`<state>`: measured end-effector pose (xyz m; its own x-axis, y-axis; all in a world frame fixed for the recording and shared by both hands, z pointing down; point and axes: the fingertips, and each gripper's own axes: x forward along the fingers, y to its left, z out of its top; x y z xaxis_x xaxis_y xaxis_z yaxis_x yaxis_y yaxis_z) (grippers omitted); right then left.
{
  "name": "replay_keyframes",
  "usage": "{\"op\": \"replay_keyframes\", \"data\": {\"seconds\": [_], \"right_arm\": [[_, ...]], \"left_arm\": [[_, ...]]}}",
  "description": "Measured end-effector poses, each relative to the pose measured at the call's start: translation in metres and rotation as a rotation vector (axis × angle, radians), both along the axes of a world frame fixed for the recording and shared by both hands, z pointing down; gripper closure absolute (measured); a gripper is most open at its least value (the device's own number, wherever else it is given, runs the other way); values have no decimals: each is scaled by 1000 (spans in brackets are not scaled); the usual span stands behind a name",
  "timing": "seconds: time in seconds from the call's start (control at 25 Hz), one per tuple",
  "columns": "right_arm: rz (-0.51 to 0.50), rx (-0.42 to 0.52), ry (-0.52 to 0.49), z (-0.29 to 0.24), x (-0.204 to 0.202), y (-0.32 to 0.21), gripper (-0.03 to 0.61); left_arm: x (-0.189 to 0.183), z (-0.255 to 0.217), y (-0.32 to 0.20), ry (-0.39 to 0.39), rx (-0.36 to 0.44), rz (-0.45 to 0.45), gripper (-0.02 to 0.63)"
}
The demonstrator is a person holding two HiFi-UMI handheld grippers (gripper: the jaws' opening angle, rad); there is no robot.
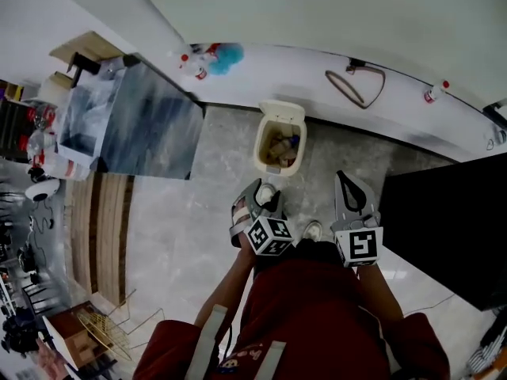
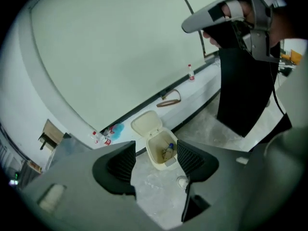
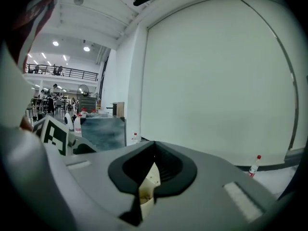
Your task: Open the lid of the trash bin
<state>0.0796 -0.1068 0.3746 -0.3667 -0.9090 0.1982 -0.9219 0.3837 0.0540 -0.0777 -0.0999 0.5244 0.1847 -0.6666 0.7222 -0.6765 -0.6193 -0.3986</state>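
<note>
Bin lid up, contents too blurry to ID; right tool closed.

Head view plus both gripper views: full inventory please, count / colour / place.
trash bin: 1, cream, on the floor against the wall ledge
lid: 1, cream, swung up and back
litter: some, mixed, inside the bin
bottles: several, clear with red caps, on the ledge left of the bin
lone bottle: 1, red cap, on the ledge far right
blue item: 1, beside the grouped bottles
loop: 1, brown, on the ledge right of the bin
table: 1, grey top, left
panel: 1, black, right
left tongs: grey, jaws apart, empty
right tongs: grey, jaws together
person's top: red
</note>
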Motion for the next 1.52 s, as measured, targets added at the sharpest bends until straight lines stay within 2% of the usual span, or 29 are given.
{"op": "replay_keyframes", "data": {"seconds": [0.16, 0.32, 0.6, 0.76, 0.88, 1.08, 1.44, 1.52], "right_arm": [[-4, 55, 6, -37, 11, 11, 578], [0, 111, 2, -75, 21, 19, 578], [-1, 167, -7, -125, 32, 23, 578], [-13, 194, -12, -146, 29, 23, 578], [-8, 225, -16, -163, 26, 26, 578], [-19, 259, 8, -168, 31, 30, 578], [-38, 266, -13, -170, 26, 38, 578], [-41, 265, -10, -169, 25, 40, 578]], "left_arm": [[0, -54, 3, 196, 80, -129, 336], [-2, -109, -2, 347, 193, -208, 337], [-3, -202, -2, 505, 439, -267, 337], [-6, -249, 3, 612, 572, -268, 337], [0, -282, 10, 609, 637, -229, 337], [4, -301, 18, 622, 682, -215, 337], [3, -308, 25, 636, 697, -209, 339], [3, -307, 27, 638, 692, -208, 378]]}}
